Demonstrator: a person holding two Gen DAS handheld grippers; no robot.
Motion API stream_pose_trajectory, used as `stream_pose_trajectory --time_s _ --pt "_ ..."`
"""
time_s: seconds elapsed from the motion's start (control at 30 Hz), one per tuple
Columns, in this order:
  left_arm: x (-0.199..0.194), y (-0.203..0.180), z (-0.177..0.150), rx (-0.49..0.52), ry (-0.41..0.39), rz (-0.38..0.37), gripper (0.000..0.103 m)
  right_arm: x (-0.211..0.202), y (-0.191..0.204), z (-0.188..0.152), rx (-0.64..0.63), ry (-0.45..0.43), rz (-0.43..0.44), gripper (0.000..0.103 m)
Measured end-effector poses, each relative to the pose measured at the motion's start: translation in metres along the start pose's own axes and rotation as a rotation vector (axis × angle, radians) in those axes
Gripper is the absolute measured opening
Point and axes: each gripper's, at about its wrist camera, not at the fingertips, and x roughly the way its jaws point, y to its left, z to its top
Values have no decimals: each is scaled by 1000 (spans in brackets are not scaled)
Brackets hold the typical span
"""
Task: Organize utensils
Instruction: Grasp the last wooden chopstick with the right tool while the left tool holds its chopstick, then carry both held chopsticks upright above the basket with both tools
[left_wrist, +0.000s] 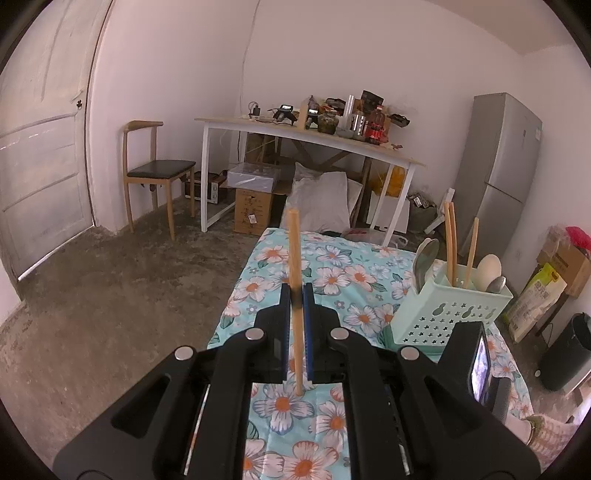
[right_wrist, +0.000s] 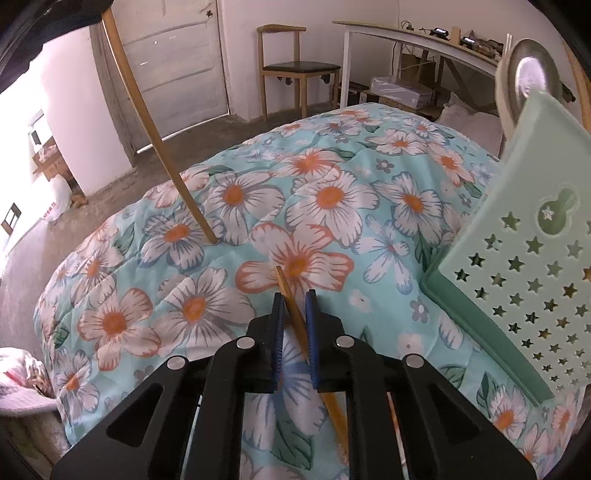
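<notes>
left claw (left_wrist: 296, 295): clamped on upright chopstick (left_wrist: 294, 251), ready for holder (left_wrist: 452, 314)
right claw (right_wrist: 294, 308): closed around lying chopstick (right_wrist: 295, 306), lifting it off bed (right_wrist: 155, 317)

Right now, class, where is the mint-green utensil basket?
The mint-green utensil basket stands on the floral cloth, right of the left gripper and its chopstick; in the right wrist view it fills the right edge.

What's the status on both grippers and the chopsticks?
Left gripper shut on upright chopstick. Right gripper shut on second chopstick lying on floral cloth. Green holder alongside, path unobstructed.
</notes>
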Motion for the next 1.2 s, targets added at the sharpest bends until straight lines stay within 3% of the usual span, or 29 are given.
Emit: stream_pose_trajectory --time_s 0.93,1.2 --pt "-6 -16 5 44 -17 1 5 -167 -52 1 207 -377 -72 6" --pt "-14 -24 12 67 -46 -11 5 -192 -56 2 222 -456 -82 6"
